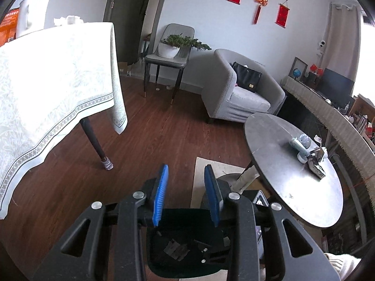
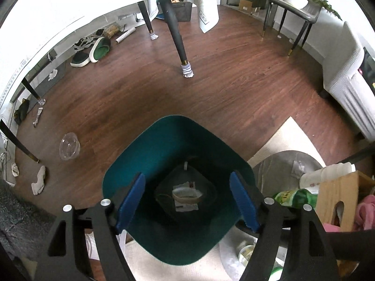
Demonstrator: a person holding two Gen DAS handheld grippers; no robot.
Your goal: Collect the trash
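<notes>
trash [image 2: 186,195] is lying at the bottom of the teal bin [image 2: 164,140]. your right gripper [image 2: 187,199] is hanging released above it, jaws wide. your left gripper [image 1: 186,192] is gripping nothing, jaws narrowly apart.

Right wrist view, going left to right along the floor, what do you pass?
White socks → clear plastic bowl → dark green trash bin → green glass bottle → light wooden stool.

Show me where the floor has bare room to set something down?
The dark wooden floor lies bare between the sock-footed table leg, the teal bin and the grey armchair. It is crowded along the wall: green slippers, white socks, a clear plastic bowl.
</notes>
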